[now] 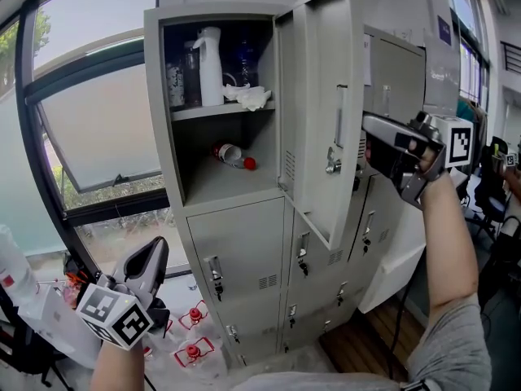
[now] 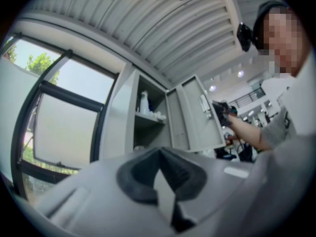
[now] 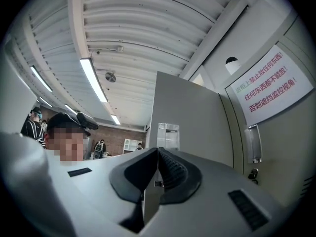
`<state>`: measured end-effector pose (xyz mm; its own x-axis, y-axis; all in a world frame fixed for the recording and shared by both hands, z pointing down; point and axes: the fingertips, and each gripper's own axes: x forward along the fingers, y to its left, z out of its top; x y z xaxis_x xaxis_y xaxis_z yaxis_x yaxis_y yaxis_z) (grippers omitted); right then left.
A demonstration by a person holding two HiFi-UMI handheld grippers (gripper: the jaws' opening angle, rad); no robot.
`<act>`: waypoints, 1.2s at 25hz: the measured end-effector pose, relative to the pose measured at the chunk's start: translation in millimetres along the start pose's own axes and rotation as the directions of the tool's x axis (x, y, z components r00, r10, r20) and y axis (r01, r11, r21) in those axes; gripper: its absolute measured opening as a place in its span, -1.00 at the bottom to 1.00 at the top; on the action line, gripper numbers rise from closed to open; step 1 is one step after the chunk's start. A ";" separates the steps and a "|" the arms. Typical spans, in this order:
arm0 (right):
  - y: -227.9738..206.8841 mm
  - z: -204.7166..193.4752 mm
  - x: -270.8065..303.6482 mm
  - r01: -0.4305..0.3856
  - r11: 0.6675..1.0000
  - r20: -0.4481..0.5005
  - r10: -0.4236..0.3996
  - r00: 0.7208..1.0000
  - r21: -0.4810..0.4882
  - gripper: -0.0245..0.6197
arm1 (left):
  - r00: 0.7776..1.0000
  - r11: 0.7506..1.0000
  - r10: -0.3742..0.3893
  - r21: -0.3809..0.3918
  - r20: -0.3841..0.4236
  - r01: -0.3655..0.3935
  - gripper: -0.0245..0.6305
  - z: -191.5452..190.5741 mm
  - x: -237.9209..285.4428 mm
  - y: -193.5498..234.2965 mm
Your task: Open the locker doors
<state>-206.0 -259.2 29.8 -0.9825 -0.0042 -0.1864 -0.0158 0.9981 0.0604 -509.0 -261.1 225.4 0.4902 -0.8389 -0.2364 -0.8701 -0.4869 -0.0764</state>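
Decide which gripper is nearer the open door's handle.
Right. The right gripper is at the edge of the open door, beside its handle; the left gripper is low, by the lower lockers.

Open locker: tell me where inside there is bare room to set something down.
Bare: the lower compartment's floor, in front of and beside the lying bottle. Crowded: the upper shelf, with spray bottle, dark bottles and crumpled tissue.
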 end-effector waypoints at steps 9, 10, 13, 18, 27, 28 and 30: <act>-7.5 -10.1 -13.9 0.074 0.997 0.022 -0.074 0.997 -0.004 -0.88 | 1.000 1.000 -0.009 0.002 -0.002 0.009 -0.93 1.3 4.1 -9.7; -7.6 -12.2 -15.7 0.095 0.995 0.035 -0.094 0.995 -0.011 -0.88 | 1.000 1.000 -0.011 -0.001 0.001 0.011 -0.93 1.2 4.4 -11.1; -7.2 -27.5 -23.0 0.187 0.981 0.065 -0.184 0.981 -0.052 -0.88 | 1.000 1.000 -0.021 -0.012 0.006 0.021 -0.93 -0.5 5.3 -16.7; -9.0 -69.5 -40.3 0.407 0.898 0.074 -0.400 0.913 -0.165 -0.88 | 1.000 1.000 -0.027 -0.015 0.009 0.028 -0.93 -7.9 7.8 -27.8; -6.6 -117.6 -72.0 0.523 0.845 0.160 -0.504 0.849 -0.112 -0.88 | 0.998 0.995 -0.066 -0.080 0.011 0.067 -0.93 -34.4 16.3 -48.0; -5.8 -120.1 -75.5 0.524 0.846 0.162 -0.505 0.848 -0.104 -0.88 | 0.997 0.994 -0.071 -0.081 0.009 0.071 -0.93 -36.4 17.2 -50.8; -4.0 -124.1 -82.9 0.532 0.841 0.163 -0.513 0.842 -0.097 -0.88 | 0.997 0.994 -0.079 -0.077 0.002 0.079 -0.93 -40.1 19.0 -56.5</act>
<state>-147.6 -270.6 166.7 -0.7892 -0.5059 -0.3482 -0.5537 0.8314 0.0470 -448.5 -259.3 264.0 0.5575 -0.7973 -0.2314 -0.8221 -0.5689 -0.0203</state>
